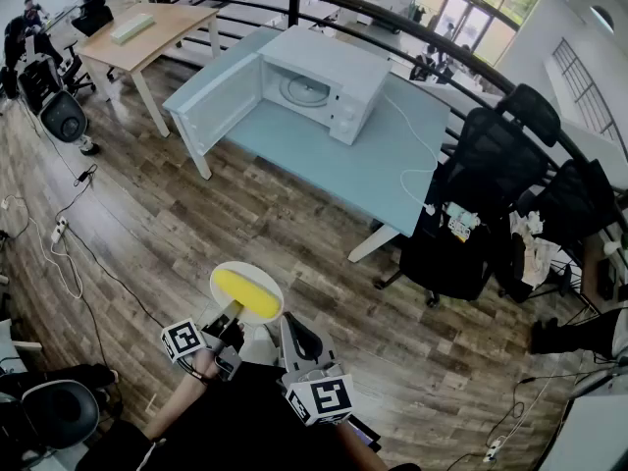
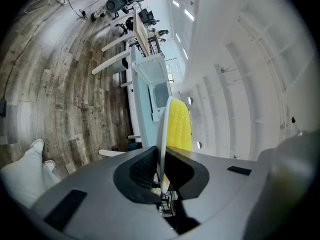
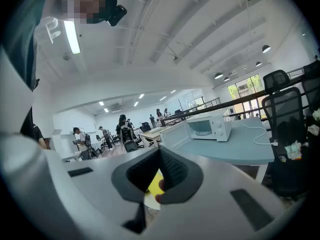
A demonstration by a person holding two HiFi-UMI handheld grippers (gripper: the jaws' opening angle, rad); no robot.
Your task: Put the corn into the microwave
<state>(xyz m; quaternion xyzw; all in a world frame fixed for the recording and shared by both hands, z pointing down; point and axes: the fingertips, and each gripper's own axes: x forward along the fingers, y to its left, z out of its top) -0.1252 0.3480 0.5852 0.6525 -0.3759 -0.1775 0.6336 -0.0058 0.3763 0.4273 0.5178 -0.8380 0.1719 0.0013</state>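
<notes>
A yellow corn cob [image 1: 246, 293] lies on a small white plate [image 1: 228, 271] held low over the wooden floor. My left gripper [image 1: 234, 314] is shut on the plate's near rim. In the left gripper view the plate [image 2: 162, 134] stands edge-on between the pads, with the corn [image 2: 179, 126] on its right face. My right gripper [image 1: 291, 330] hangs beside the plate with its jaws shut and empty [image 3: 160, 154]. The white microwave [image 1: 339, 72] stands far ahead on a light blue table [image 1: 373, 165] with its door [image 1: 218, 94] swung open to the left. It also shows in the right gripper view [image 3: 210, 128].
Black office chairs [image 1: 461, 234] crowd the table's right end. A white cord [image 1: 417, 160] trails across the tabletop. A wooden desk [image 1: 147, 32] stands at the back left, a dark railing [image 1: 392, 13] runs behind, and cables [image 1: 69, 253] lie on the floor at left.
</notes>
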